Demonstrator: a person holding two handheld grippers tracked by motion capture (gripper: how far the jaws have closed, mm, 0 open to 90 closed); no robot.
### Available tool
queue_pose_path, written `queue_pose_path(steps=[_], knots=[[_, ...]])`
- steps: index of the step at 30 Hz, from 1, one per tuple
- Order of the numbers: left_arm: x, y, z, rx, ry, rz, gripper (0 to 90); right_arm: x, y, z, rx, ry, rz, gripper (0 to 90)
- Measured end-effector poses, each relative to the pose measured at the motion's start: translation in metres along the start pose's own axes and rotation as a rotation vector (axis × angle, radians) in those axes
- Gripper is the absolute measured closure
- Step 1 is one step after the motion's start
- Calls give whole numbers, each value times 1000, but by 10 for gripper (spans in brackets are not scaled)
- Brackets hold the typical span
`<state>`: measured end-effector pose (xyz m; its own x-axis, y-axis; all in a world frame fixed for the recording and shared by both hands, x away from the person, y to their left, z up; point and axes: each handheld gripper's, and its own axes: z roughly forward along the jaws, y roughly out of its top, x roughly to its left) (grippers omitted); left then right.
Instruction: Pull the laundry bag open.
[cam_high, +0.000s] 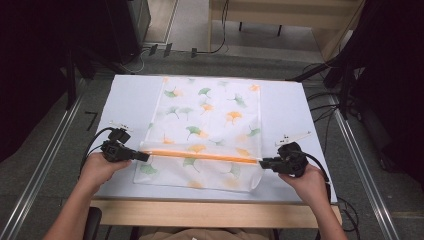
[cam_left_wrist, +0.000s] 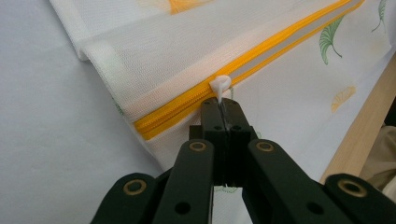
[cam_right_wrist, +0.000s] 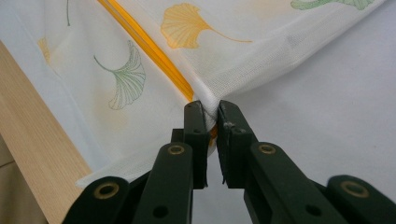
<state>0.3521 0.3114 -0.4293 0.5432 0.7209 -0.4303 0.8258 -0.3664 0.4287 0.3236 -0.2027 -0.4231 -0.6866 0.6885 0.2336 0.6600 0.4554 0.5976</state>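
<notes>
no brand, label or writing can be read anywhere. a white mesh bag (cam_high: 207, 132) printed with green and orange ginkgo leaves lies flat at the centre of the frame on a pale desk (cam_high: 127, 95) with a wooden front edge. grey floor, cables and dark equipment surround it. the left gripper (cam_high: 145, 156) is closed on the white zipper pull (cam_left_wrist: 220, 85) of the orange zipper (cam_high: 200, 154). the right gripper (cam_high: 262, 162) pinches the bag's right edge, seemingly at the zipper's end.
</notes>
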Motion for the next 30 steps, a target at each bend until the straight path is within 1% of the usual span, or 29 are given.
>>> queue_pose_path(steps=[8,12,15,17,23,30], knots=[[1,0,-1,2,-1,2,900,0,0,0,1,2,-2,850],[2,-1,-1,4,-1,-5,900,0,0,0,1,3,-3,850],[4,-2,-3,6,4,-6,900,0,0,0,1,2,-2,850],[5,-3,-4,2,3,-15,900,0,0,0,2,3,-2,850],[10,-9,-11,-6,22,-27,900,0,0,0,2,3,-1,849],[11,-10,-11,-3,23,-27,900,0,0,1,2,2,-4,849]])
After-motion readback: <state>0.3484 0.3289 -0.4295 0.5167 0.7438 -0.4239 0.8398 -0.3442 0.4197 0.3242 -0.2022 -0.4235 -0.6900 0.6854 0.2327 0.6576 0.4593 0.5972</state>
